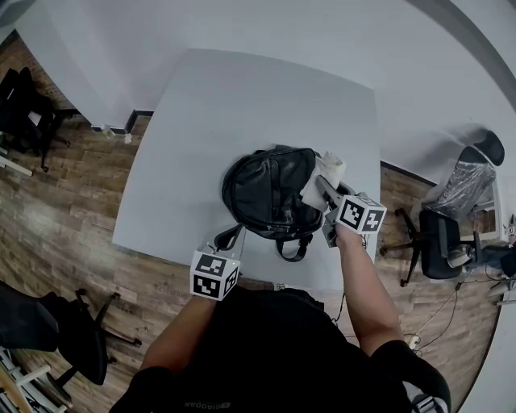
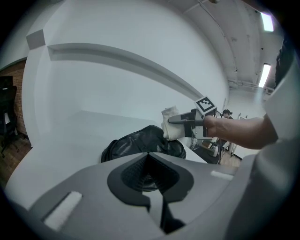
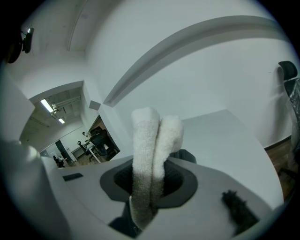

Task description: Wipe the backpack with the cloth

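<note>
A black leather backpack (image 1: 270, 193) lies on the white table (image 1: 242, 97), toward its front edge. My right gripper (image 1: 329, 192) hovers at the bag's right upper side, shut on a folded white cloth (image 1: 322, 173) that sticks out past the jaws. In the right gripper view the cloth (image 3: 152, 140) stands up between the jaws of the right gripper (image 3: 150, 187), and a sliver of backpack (image 3: 188, 155) shows behind. My left gripper (image 1: 219, 260) hangs at the table's front edge beside a backpack strap (image 1: 229, 238). Its jaws (image 2: 152, 187) are closed, with nothing seen between them. The backpack (image 2: 136, 143) and cloth (image 2: 171, 124) lie ahead.
Office chairs stand on the wood floor: one to the right (image 1: 447, 242), one at the lower left (image 1: 56, 331), one at the far left (image 1: 24, 113). A white wall (image 1: 242, 24) runs behind the table.
</note>
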